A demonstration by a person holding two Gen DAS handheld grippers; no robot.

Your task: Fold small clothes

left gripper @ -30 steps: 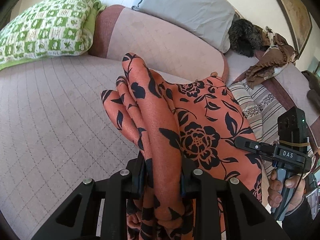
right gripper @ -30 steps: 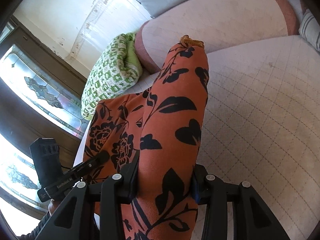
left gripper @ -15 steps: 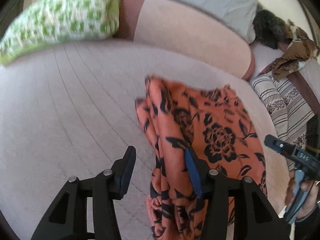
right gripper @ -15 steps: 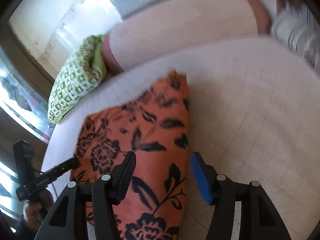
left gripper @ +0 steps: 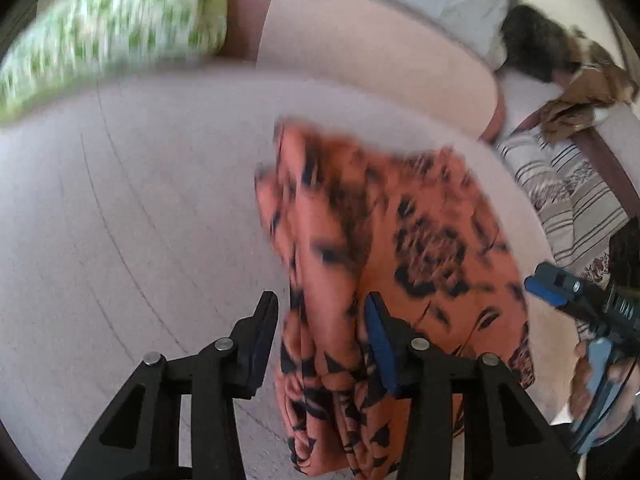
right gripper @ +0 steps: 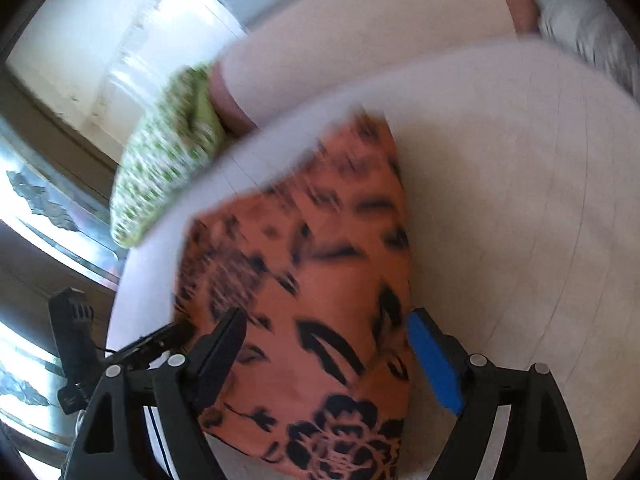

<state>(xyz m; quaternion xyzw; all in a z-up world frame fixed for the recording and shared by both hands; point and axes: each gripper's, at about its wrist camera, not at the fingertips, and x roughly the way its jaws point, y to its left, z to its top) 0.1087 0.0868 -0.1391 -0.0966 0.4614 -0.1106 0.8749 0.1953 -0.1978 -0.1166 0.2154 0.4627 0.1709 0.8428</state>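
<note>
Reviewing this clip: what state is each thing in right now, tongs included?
Left tongs: open, jaws either side of the cloth, no grip.
Right tongs: open, cloth between the jaws, no grip.
Orange floral cloth: folded over, lying on the bed, bunched at its left edge.
Bed: cover flat.
Green pillow: lying at the bed's head.

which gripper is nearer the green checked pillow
Left, as far as I can judge. The left gripper straddles the orange garment's pillow-side edge; the right gripper straddles the opposite edge, farther from the green checked pillow.
</note>
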